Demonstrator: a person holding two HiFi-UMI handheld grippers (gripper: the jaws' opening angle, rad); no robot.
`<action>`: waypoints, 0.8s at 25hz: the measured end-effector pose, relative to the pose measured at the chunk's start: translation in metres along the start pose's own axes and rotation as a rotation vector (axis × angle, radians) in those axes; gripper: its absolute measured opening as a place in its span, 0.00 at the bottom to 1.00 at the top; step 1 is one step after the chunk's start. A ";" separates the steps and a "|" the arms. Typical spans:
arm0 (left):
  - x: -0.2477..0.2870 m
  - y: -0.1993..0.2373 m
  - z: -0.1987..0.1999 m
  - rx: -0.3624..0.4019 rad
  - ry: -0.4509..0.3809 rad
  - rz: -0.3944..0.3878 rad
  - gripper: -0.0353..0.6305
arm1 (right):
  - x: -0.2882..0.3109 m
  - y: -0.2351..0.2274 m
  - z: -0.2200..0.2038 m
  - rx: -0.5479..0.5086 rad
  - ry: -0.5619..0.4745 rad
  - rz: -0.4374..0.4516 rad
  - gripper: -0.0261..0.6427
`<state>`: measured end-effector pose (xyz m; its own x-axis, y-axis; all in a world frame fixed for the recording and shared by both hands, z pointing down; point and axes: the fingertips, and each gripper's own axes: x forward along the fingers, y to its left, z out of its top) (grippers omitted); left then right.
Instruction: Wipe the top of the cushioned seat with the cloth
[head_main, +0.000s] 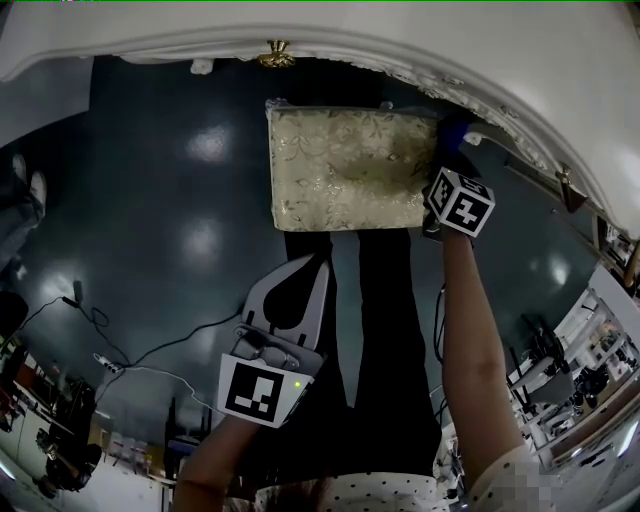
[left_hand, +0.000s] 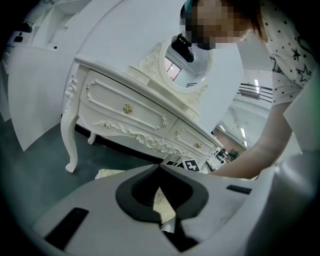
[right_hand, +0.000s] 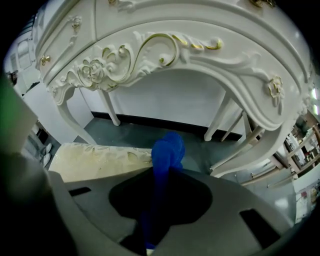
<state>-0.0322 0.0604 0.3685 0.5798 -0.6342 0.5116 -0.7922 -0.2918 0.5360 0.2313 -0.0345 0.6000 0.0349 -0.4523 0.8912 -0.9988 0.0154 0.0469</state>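
The cushioned seat (head_main: 345, 170) is a cream, gold-patterned rectangle standing on the dark floor in front of the white dressing table (head_main: 420, 45). My right gripper (head_main: 448, 145) is at the seat's right edge, shut on a blue cloth (head_main: 456, 128). In the right gripper view the blue cloth (right_hand: 167, 150) sticks out past the right gripper (right_hand: 162, 172), with the seat (right_hand: 95, 160) low on the left. My left gripper (head_main: 320, 264) hangs short of the seat's near edge, shut and holding nothing. The left gripper (left_hand: 160, 169) shows a strip of the seat (left_hand: 111, 173) beyond it.
The dressing table (right_hand: 175, 50) has curved legs and gold drawer knobs (left_hand: 128, 108) and overhangs the seat's far side. Cables (head_main: 150, 360) trail over the floor at the left. A pair of shoes (head_main: 30, 185) is at the far left. Cluttered shelves (head_main: 600, 370) stand at the right.
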 end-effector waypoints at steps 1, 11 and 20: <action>0.000 0.001 0.000 -0.001 -0.002 0.002 0.05 | 0.000 0.002 0.001 -0.001 -0.002 0.005 0.16; -0.005 0.005 -0.001 -0.018 -0.015 0.020 0.05 | -0.002 0.019 0.008 -0.007 -0.020 0.031 0.16; -0.006 0.004 -0.004 0.016 -0.026 0.046 0.05 | 0.002 0.020 0.007 0.017 -0.045 0.062 0.16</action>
<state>-0.0383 0.0659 0.3705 0.5378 -0.6653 0.5178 -0.8210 -0.2736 0.5011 0.2115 -0.0408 0.5994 -0.0285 -0.4902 0.8711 -0.9994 0.0298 -0.0160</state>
